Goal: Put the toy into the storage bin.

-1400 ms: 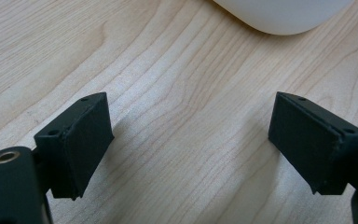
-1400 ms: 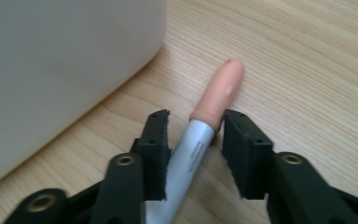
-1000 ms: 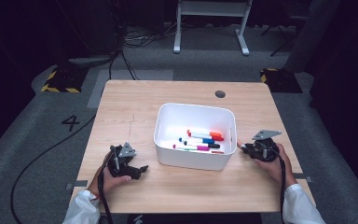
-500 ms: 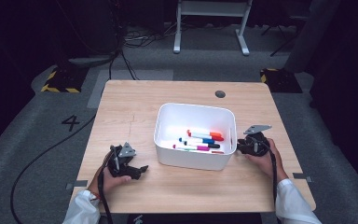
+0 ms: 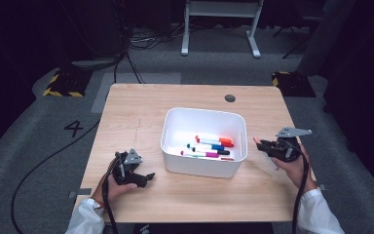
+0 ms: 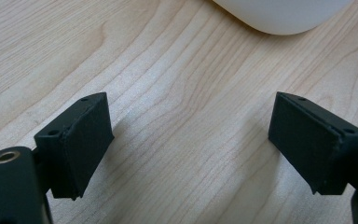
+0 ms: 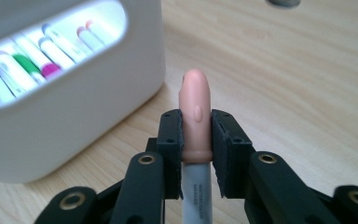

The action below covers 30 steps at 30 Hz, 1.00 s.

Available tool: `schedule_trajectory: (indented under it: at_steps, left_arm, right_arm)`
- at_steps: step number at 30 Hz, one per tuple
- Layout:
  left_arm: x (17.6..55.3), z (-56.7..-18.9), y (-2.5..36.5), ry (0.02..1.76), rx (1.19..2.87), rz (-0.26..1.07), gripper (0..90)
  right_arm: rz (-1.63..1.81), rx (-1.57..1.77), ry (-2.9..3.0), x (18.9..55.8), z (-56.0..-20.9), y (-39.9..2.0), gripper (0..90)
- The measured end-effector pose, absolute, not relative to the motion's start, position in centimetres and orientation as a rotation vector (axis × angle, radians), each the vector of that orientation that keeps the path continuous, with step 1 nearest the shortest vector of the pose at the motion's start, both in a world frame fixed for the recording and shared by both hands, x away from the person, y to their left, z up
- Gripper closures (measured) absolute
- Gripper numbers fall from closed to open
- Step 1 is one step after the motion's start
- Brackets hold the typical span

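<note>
left gripper (image 5: 143, 178) gaping, right gripper (image 5: 260, 145) clamped

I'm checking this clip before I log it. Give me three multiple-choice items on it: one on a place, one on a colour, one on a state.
1. Where is the white bin?
A. mid-table, between the two claws
B. on the floor
C. at the table's far left corner

2. What colour is the cap of the marker in the right claw?
A. green
B. pale peach-pink
C. black

3. How does the left claw stand?
A. shut on a marker
B. shut on the bin's rim
C. open over bare wooden table

Answers:
1 A, since the high view shows the bin in the middle with a claw on each side.
2 B, since the right gripper view shows a peach-pink cap between the pads.
3 C, since the left gripper view shows its jaws wide apart with nothing between them.
</note>
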State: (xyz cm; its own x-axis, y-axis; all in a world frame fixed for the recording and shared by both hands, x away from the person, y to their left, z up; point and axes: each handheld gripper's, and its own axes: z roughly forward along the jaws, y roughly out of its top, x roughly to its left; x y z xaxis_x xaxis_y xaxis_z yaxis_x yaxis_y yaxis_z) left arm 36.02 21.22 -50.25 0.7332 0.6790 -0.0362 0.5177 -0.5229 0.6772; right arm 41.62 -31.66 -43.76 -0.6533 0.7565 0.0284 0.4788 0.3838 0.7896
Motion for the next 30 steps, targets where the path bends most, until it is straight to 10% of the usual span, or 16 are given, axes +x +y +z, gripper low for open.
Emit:
schedule_trajectory:
  at_steps: [15, 30]
  left_arm:
    - [36.0, -50.2, 21.2, 0.902, 2.246, 0.306, 13.5]
    - [36.0, -50.3, 21.2, 0.898, 2.245, 0.303, 13.6]
  right_arm:
    - [1.355, 0.873, 2.191, 39.6, -35.5, -31.1, 74.9]
    - [1.352, 0.538, 2.308, 39.4, -29.1, -21.0, 74.9]
